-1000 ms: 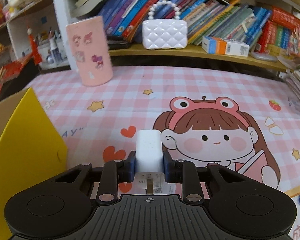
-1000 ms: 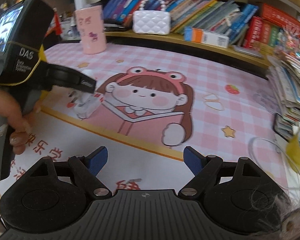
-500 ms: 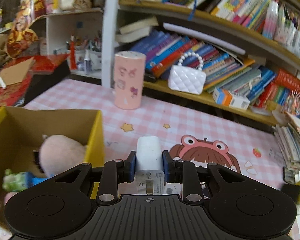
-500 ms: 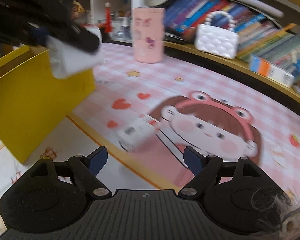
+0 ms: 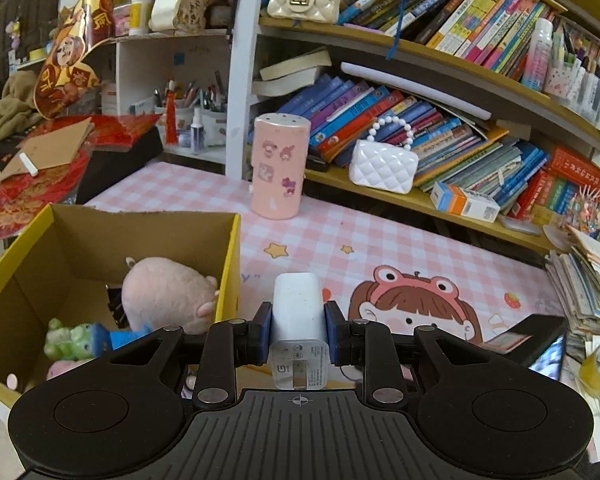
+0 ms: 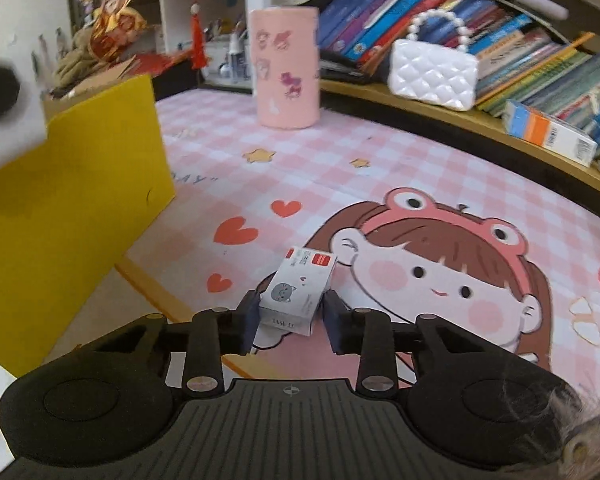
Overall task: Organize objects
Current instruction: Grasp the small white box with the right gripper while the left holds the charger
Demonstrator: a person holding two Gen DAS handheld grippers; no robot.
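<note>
Leftmost in the left wrist view sits a yellow cardboard box (image 5: 228,256), open at the top, with a pink plush toy (image 5: 164,292) and a small green figure (image 5: 70,340) lying inside it. Just right of the box's near corner, the left gripper (image 5: 298,330) is held above the pink checked table mat (image 5: 380,248); its two blue-padded fingers are closed tight on a white charger plug (image 5: 298,320), which stands upright between them with its label face toward the camera. Behind, a pink cylindrical holder (image 5: 278,168) with cartoon stickers stands on the mat, and further right a white quilted purse (image 5: 382,168) with a bead handle rests on the lower bookshelf beside an orange and white carton (image 5: 464,200).

Over in the right wrist view, the box's yellow outer wall (image 6: 72,204) fills the left side. To its right, the right gripper (image 6: 290,320) is low over the mat, its fingers partly open and flanking a small white box with a grey cat face (image 6: 298,292); that box lies on the mat at the edge of the cartoon girl print (image 6: 440,264), and whether the pads touch it cannot be told.
</note>
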